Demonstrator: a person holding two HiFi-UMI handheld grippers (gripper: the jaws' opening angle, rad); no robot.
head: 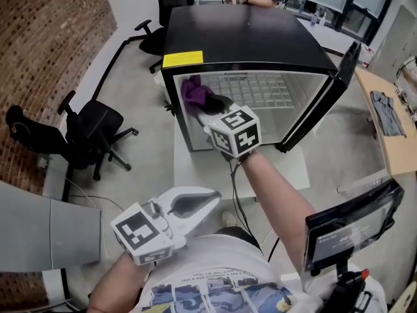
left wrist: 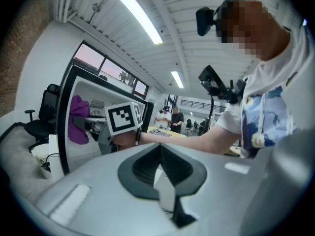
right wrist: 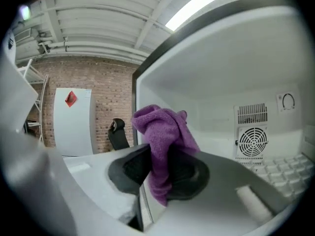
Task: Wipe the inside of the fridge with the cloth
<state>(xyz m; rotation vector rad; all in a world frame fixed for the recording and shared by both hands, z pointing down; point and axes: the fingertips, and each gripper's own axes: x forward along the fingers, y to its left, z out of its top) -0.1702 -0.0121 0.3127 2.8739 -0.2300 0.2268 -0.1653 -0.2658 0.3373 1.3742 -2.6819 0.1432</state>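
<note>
Reaches forward with the right arm (head: 277, 188), almost straight, wrist level, marker cube on top, toward the open front of a small black fridge (head: 241, 38) with a white interior. Clamps a purple fluffy cloth (right wrist: 165, 132) in the right tongs (right wrist: 157, 168): jaws clenched on its lower part, upper folds bunched above the dark pads. Holds that cloth just inside the fridge, at the left side of the opening, beneath a yellow rectangular label (head: 182, 59) on the fridge's top edge; cannot tell whether touching the inner wall. Holds the left tongs (left wrist: 160, 168) low and close to the body, well in front of the fridge, elbow bent, jaws pressed together on nothing, tips aimed toward the fridge. Faces a round white fan grille (right wrist: 252, 142) on the fridge's back wall, right of the cloth. Stands with the fridge's black door (head: 322, 100) swung wide at the right side.
</note>
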